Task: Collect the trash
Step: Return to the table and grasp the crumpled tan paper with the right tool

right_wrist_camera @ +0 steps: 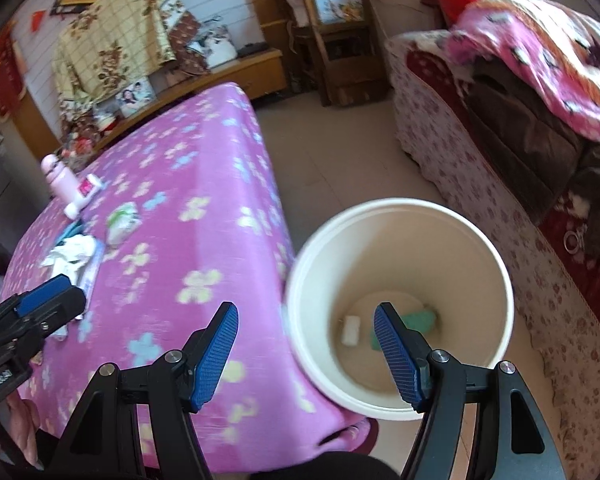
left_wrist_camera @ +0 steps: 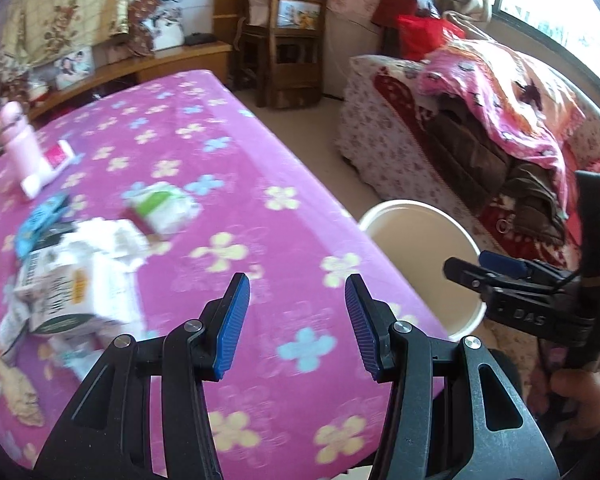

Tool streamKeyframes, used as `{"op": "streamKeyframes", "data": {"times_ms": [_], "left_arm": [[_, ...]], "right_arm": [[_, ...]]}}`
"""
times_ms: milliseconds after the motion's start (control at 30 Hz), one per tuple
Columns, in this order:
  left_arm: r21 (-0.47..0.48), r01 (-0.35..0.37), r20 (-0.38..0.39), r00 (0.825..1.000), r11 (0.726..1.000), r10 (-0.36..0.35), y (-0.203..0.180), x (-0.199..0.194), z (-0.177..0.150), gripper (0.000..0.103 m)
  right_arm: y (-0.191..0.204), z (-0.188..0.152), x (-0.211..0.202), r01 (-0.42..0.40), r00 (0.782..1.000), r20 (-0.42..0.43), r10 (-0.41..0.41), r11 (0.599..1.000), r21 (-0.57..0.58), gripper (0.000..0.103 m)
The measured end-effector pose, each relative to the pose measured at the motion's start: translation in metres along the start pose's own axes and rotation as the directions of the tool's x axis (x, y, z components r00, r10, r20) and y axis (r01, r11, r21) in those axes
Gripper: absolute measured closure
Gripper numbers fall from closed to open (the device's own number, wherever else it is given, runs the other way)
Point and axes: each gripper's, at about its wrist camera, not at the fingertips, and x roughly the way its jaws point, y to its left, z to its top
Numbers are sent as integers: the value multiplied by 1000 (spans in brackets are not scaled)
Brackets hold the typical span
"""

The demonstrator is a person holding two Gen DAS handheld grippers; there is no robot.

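Observation:
A white bucket stands on the floor by the table's right edge; a white piece and a green piece lie inside it. It also shows in the left wrist view. On the pink flowered tablecloth lie a printed carton with crumpled white paper, a green-and-white packet and a blue wrapper. My left gripper is open and empty over the table's near part. My right gripper is open and empty above the bucket's near rim.
A pink bottle and a white-and-pink tube stand at the table's far left. A sofa with blankets lies right of the bucket. Wooden chairs and a low wooden shelf stand at the back.

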Motion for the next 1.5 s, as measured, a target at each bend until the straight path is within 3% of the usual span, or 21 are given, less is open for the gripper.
{"op": "streamKeyframes", "data": {"times_ms": [200,367,733,1033,1267,1500], "left_arm": [[-37,-66,28,997,997,67,27,-20,-8,55],[-70,-111,47,992,991,115,50,-37,-17,54],[-165,-159,56,984,973,170,101,-70,-38,41],[-243,-229,21,970,943,241,164,-97,-67,39],[-329,-304,-26,949,894,313,225,-115,-93,38],[-391,-307,-57,949,868,310,263,-118,-104,38]], "right_arm": [[44,1,-9,-34,998,42,37,997,-67,26],[76,-1,-7,-69,996,40,74,991,-115,26],[141,-11,-4,-155,987,0,159,963,-220,26],[176,-22,4,-230,973,-59,222,938,-260,26],[204,-28,15,-281,960,-99,263,914,-292,26],[234,-23,31,-310,950,-133,281,894,-325,26]]}}
